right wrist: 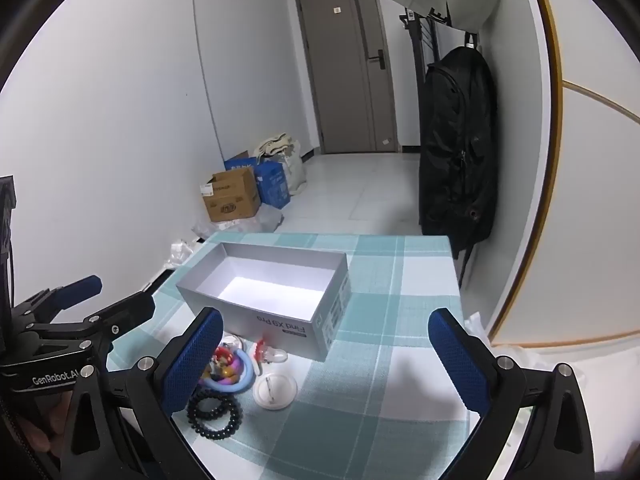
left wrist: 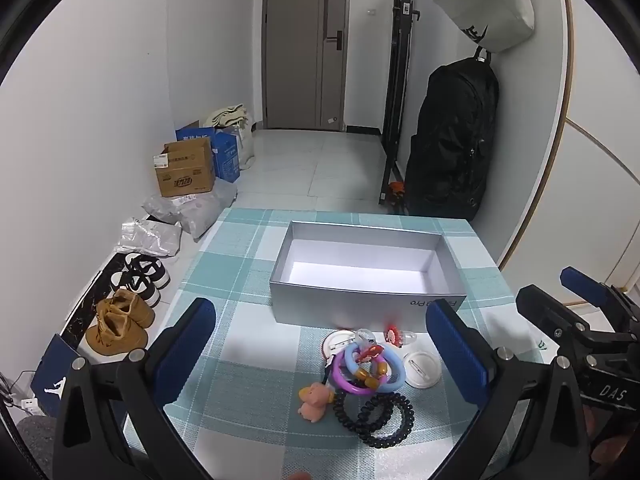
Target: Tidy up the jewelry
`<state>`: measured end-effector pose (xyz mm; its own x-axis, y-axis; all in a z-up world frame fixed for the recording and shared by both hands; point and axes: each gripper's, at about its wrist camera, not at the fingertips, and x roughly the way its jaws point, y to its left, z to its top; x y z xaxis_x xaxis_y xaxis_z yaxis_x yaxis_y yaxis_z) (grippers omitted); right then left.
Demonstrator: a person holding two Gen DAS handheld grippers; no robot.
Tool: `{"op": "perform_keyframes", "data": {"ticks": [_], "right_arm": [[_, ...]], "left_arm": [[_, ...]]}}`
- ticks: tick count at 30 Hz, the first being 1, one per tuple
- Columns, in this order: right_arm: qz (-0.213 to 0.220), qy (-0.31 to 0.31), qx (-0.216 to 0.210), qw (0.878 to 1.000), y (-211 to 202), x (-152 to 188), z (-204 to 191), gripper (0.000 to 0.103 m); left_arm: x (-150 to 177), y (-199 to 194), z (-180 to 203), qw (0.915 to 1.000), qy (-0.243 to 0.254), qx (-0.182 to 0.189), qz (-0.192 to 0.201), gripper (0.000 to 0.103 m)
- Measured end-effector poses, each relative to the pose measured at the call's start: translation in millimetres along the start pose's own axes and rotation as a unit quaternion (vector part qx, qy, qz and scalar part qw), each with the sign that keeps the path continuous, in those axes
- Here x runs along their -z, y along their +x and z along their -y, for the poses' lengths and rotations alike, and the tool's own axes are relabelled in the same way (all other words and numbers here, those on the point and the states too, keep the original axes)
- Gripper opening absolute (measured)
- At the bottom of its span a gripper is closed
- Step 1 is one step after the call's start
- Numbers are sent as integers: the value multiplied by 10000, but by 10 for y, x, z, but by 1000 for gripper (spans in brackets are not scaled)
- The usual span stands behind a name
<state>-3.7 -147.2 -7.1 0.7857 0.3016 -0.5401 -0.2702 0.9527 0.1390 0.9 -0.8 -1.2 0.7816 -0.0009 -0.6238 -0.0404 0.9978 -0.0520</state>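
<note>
Checked teal cloth covers the worktop (left wrist: 248,364); behind it a tiled hallway runs to a grey door (left wrist: 304,44), with a black backpack (left wrist: 452,140) hung on the right wall. Silver box (left wrist: 360,276) is set open and upright mid-worktop, nothing seen inside. Jewelry pile (left wrist: 370,372) is bunched just in front of the box: blue and purple bangles overlapped, black bead bracelet (left wrist: 380,420) nearest the camera, pink figure (left wrist: 314,398) at its left, two white round discs beside it. Small red and clear pieces near the box wall cannot be identified. In the right wrist view the pile is partly hidden behind the left-hand pad; the pink figure is not seen there. Box print is upside down and partly cut off in the left view.

Left claw (left wrist: 320,344) is held tilted downward, fully released, the pile framed between its pads, no contact. Right claw (right wrist: 326,354) is likewise tilted down, released, over bare cloth to the right of the pile. Fingers gripping the left handle are only dimly made out.
</note>
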Motion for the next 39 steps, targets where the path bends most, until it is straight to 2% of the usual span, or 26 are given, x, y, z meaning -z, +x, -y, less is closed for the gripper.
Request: {"op": "perform_keyframes", "data": {"ticks": [10,14,16,39], "right_arm": [[-77,38,10,10000,2,-13,-14,103],[-74,41,-20,10000,59,-35,-99,103],[-13,143,-103,9998,-15,15,10,103],[-22,197,-98,9998,-7,39,11,103]], "left_arm": [[-46,63,72,9999,72,-65,-63,102],[44,39,23,10000,70,-38,-23,102],[47,28,30,9999,102,-47,10,102],[41,15,-13,10000,73,8,36,102]]}}
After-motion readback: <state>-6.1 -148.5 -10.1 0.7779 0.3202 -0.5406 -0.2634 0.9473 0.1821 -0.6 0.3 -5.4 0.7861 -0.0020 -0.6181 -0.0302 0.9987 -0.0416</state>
